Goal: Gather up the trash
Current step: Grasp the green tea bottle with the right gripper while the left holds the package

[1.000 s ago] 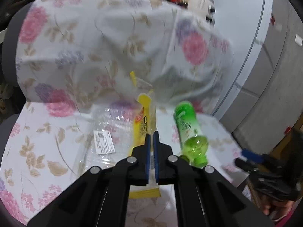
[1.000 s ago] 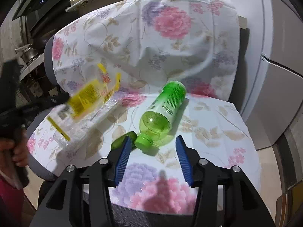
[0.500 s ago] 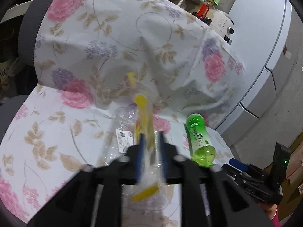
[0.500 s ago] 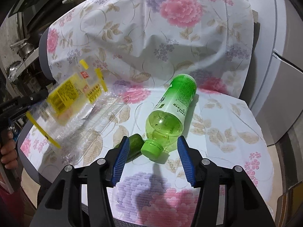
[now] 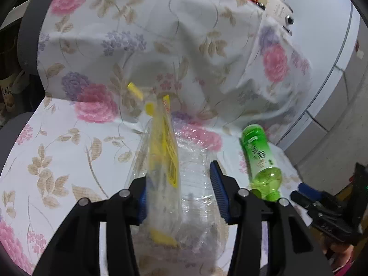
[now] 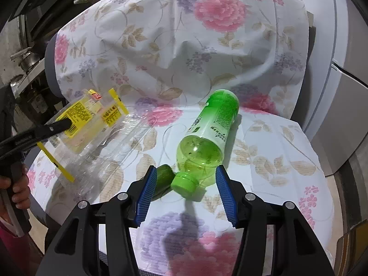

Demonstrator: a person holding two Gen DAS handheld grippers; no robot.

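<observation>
A clear plastic bag with yellow print [image 5: 163, 151] stands loosely between the jaws of my left gripper [image 5: 179, 184] over the seat. The jaws are opening, and the pads do not press on the bag. The right wrist view shows the same bag [image 6: 85, 117] beside the left gripper's fingers [image 6: 57, 126]. A green plastic bottle [image 6: 214, 119] lies on the flowered seat cover [image 6: 276, 151], cap toward me. My right gripper [image 6: 186, 172] stands open around its cap and neck without pressing. A small dark green piece [image 6: 164, 174] lies by the left pad. From the left wrist, the bottle [image 5: 257, 151] is on the right.
The chair's flowered backrest [image 5: 161, 34] rises behind the seat. A white fridge or cabinet [image 6: 345, 92] stands close on the right. Kitchen shelves with pots [image 6: 27, 57] are at the left. A person's hand [image 6: 18, 191] grips the left gripper's handle.
My left gripper's jaws have gone from shut on the bag to wide apart, and it has dropped toward the seat. The right gripper has moved closer to the bottle's cap.
</observation>
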